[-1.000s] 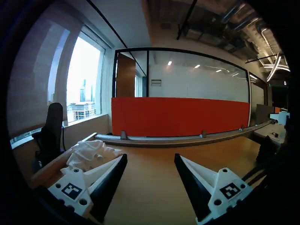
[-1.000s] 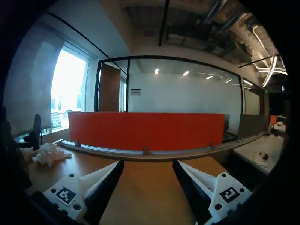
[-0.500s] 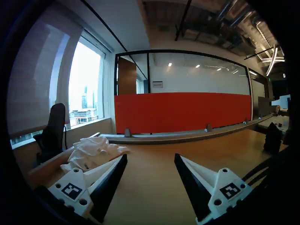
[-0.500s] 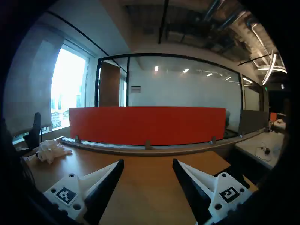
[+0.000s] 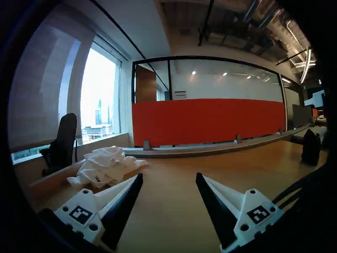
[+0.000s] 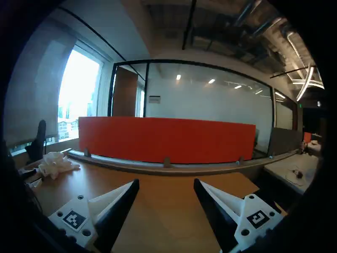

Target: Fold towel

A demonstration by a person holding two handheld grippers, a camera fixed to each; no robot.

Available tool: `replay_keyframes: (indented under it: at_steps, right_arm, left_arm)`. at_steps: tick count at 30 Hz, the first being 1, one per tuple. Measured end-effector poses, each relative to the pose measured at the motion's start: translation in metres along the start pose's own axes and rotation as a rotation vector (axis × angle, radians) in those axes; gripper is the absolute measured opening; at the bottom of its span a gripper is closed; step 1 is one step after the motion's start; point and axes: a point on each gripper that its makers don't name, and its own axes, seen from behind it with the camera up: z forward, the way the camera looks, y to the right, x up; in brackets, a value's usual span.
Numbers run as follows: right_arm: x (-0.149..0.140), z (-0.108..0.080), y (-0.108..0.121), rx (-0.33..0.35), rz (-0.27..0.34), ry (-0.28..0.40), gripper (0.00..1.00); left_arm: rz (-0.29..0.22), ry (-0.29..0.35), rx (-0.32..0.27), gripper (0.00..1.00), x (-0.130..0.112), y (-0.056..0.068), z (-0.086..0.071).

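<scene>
A crumpled white towel (image 5: 105, 166) lies in a heap on the wooden desk (image 5: 177, 168), to the left in the left gripper view. My left gripper (image 5: 168, 187) hovers low over the desk, open and holding nothing, with the towel just beyond its left finger. In the right gripper view the same towel (image 6: 55, 163) sits far off at the left on the desk (image 6: 164, 198). My right gripper (image 6: 165, 192) is open over bare wood, well away from the towel.
An orange partition (image 5: 208, 121) on a rail runs along the desk's far edge. A black office chair (image 5: 63, 143) stands by the window at the left. A dark object (image 5: 311, 147) rises at the right of the left gripper view. Another desk (image 6: 295, 168) lies to the right.
Both grippers have come lower and tilted down a little, so the partition sits higher in each view. The towel looks larger and nearer in the left gripper view. Both grippers stay open.
</scene>
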Motion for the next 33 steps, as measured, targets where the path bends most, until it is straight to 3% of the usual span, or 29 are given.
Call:
replay_keyframes:
  at_steps: [17,33]
  right_arm:
    - [-0.018,0.002,0.013,-0.013,-0.010,-0.004,1.00]
    - [-0.036,0.000,0.023,-0.019,-0.002,-0.016,1.00]
  left_arm:
    - [-0.010,0.005,-0.019,0.93,-0.030,0.025,0.003]
    - [-0.039,0.029,-0.026,0.93,-0.026,0.023,-0.002]
